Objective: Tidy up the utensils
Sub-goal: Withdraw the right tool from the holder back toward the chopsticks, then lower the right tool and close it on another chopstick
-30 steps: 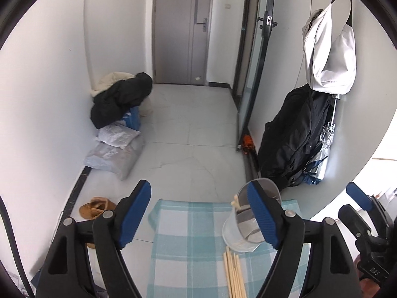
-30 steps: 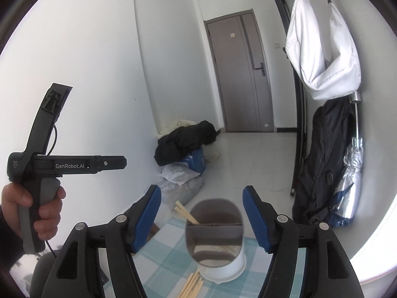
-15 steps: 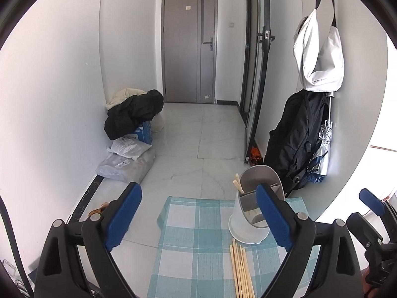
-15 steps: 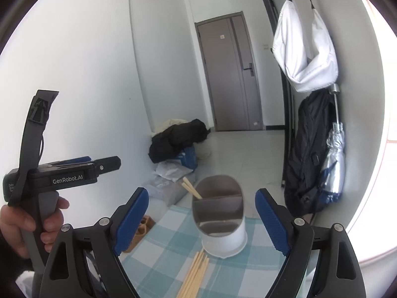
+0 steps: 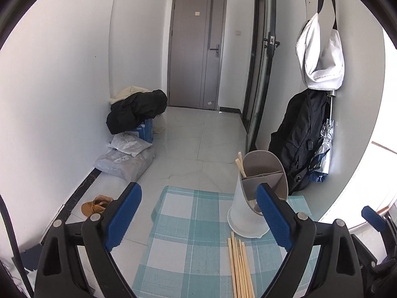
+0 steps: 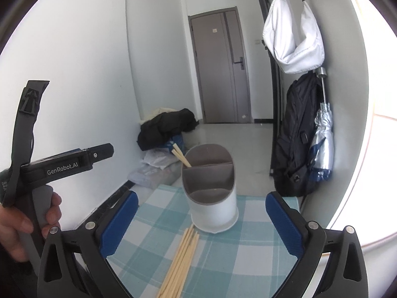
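Brown shoe (image 5: 95, 206) in left view only, hand (image 6: 22, 226) in right only

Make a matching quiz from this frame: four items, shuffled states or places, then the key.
Items:
1. loose chopsticks
2. holder
3. right gripper
4. white bag

States or places:
A. hangs on the wall
B. lie flat on the checked cloth
C. open, nothing between the jaws
D. stands upright with a pair of chopsticks in its back compartment

Pairs: 1-B, 2-D, 3-C, 4-A
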`<state>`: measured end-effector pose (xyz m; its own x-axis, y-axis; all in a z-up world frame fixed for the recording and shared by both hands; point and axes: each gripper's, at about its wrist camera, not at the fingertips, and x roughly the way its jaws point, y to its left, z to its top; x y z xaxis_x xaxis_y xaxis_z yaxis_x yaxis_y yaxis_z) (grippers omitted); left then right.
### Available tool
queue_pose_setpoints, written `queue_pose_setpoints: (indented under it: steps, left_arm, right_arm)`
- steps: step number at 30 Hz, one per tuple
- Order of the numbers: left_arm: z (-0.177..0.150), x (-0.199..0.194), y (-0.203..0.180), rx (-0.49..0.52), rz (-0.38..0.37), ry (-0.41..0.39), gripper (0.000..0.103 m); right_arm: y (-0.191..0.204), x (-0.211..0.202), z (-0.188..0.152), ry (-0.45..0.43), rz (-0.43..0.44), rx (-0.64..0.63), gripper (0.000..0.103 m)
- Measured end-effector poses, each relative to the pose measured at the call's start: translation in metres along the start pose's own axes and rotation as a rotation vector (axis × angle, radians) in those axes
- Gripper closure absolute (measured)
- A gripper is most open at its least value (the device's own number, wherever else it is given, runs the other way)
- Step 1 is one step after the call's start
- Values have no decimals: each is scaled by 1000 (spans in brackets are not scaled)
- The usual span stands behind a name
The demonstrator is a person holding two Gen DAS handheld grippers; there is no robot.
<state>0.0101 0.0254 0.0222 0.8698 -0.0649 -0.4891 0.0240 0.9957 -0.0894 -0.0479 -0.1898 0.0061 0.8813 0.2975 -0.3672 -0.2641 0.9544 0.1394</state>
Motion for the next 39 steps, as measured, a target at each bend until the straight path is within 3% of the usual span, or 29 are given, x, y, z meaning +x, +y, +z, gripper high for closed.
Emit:
queue_pose_setpoints:
  steps: [3,9,12,14,20,23,26,30,39]
  left_arm:
    - [-10,8,0,4,-2,19,12]
    - [-31,30,5,-9,4,76,12]
    - [-41,40,11,-18,-53,137,12]
    - [-45,42,19,-67,-87,155,12]
    - [-46,52,29,-96,-55,200,12]
    - [-45,57,30,-95,-57,214,12]
    - [-47,64,37,-124,-70,249,12]
    - [-49,74,44,-152,-70,283,12]
    - [-51,81,55,-177,-60,324,12]
  right_arm:
    - [-5,6,-6,23,28,34,0]
    - [-13,27,-20,102,-16,47,0]
    - [-14,39,-28,140,-73,33,0]
    - [-15,55,-35,223,-93,19,0]
    - [-11,104,-61,457,-103,-29,1]
    - [-4,127,-80,561,-55,-38,13]
    - [4,142,-96,616,-74,-88,21]
    - [9,153,-105,663,-75,-109,52]
    - [13,155,-117,704,-58,-126,54]
